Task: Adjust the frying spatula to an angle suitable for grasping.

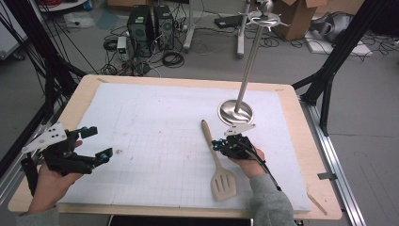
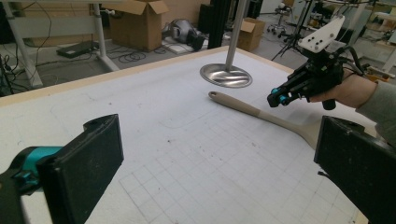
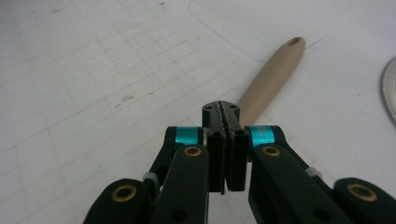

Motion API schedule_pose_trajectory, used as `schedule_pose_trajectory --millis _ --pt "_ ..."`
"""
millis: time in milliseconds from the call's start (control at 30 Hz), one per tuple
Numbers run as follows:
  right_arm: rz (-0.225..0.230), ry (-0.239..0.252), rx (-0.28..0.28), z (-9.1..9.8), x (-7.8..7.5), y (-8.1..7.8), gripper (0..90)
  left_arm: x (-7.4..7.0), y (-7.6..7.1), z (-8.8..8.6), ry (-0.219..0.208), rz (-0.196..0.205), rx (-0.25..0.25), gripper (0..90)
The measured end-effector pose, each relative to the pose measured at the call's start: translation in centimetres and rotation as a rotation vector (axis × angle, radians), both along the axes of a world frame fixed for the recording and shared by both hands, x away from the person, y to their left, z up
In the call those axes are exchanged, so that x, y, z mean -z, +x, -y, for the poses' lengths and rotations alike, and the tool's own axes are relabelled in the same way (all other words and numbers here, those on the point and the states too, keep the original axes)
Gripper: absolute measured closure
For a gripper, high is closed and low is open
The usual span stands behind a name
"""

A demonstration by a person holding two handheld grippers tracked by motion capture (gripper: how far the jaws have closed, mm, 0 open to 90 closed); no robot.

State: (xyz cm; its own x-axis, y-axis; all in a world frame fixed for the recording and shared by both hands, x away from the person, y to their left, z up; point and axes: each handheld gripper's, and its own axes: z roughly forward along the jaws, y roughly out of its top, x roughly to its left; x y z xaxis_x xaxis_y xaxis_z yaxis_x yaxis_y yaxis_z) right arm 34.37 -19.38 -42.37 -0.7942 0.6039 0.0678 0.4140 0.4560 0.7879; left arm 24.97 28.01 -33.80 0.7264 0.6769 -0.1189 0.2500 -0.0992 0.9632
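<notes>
Your right claw [image 1: 221, 145] is clenched empty beside the spatula [image 1: 219, 165], unlifted on the tabletop [image 1: 155, 141]; stand [image 1: 236, 111] unused, left claw [image 1: 96, 143] released.

Both grippers were black w/ teal accents near the jaw pivots. Left gripper [image 1: 97, 144] carried a grey three-cornered plate w/ small holes; right gripper [image 1: 217, 144] had one too, plus a black cable trailing back over the grey sleeve [image 1: 268, 197]. Brass-coloured screws dotted the right gripper's linkage arms; jaw pads looked flat, matte black. Left cuff was also grey.
</notes>
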Motion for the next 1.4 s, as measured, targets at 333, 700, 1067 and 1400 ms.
schedule_pose_trajectory --millis 333,700,1067,1400 --pt "-0.003 -0.038 -0.042 -0.6 0.5 -1.4 89.5 0.1 0.2 0.2 0.000 -0.003 0.004 1.9" --pt "-0.036 -0.065 -0.085 -1.1 1.2 -1.9 89.5 0.2 0.3 0.1 0.003 -0.009 0.005 1.9" --pt "-0.070 -0.115 -0.132 -1.5 1.8 -2.2 89.5 0.5 0.4 0.2 0.005 -0.018 0.003 1.8" --pt "-0.068 -0.121 -0.133 -1.1 1.8 -2.1 89.9 0.7 0.4 0.1 0.004 -0.025 -0.001 1.9"
